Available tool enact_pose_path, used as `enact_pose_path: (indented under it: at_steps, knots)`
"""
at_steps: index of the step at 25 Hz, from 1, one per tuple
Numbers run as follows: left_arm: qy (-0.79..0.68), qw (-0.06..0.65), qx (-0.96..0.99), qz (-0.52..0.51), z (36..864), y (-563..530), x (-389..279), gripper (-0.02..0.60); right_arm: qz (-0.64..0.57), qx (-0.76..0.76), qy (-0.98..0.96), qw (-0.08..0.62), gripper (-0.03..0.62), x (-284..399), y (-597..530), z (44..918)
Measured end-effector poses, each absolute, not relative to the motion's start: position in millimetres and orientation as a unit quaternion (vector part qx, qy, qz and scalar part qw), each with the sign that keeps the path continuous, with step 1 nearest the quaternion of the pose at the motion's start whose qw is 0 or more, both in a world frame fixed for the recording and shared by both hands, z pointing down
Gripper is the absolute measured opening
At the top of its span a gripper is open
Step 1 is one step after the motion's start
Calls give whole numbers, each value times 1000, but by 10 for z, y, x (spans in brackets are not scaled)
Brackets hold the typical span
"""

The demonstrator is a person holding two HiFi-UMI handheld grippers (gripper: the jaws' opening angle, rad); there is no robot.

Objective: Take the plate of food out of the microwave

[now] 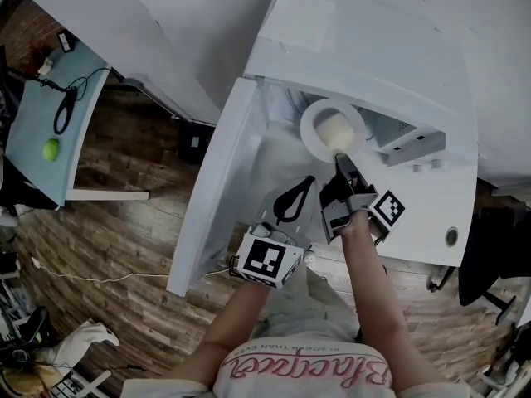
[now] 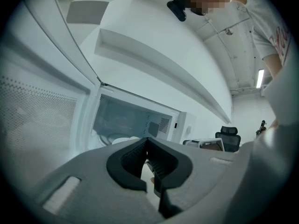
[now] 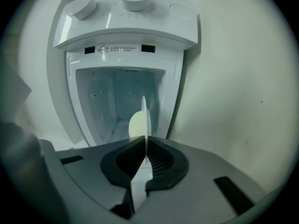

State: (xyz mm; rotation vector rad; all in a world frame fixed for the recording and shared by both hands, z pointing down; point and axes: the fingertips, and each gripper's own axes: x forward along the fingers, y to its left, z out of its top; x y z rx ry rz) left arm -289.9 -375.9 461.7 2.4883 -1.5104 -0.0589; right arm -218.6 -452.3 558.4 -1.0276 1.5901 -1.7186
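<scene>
At the open microwave [image 1: 373, 56], right claw [image 3: 145, 141] grips the plate [image 1: 311, 131] holding pale food [image 1: 338, 131]; left claw [image 2: 147, 140] closed, empty.

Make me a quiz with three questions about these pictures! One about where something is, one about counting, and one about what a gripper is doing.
1. Where is the green ball?
A. on the floor
B. on a chair
C. on the table

2. How many knobs does the microwave have?
A. one
B. two
C. four

3. What is the right gripper doing?
A. it is shut on the plate
B. it is wide open and empty
C. it is shut on nothing

Answers:
1 C: the ball lies on the pale blue tabletop at the left of the head view.
2 B: two round knobs sit side by side on the control panel.
3 A: its jaws pinch the plate's thin rim.
</scene>
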Motion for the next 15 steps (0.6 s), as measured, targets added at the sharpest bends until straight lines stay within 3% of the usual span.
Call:
enact_pose_path:
  at_steps: [15]
  knots:
    - [-514, 98, 852, -15, 4510, -3354, -2773, 5, -636, -367, 614, 290, 21, -2074, -4042, 5377]
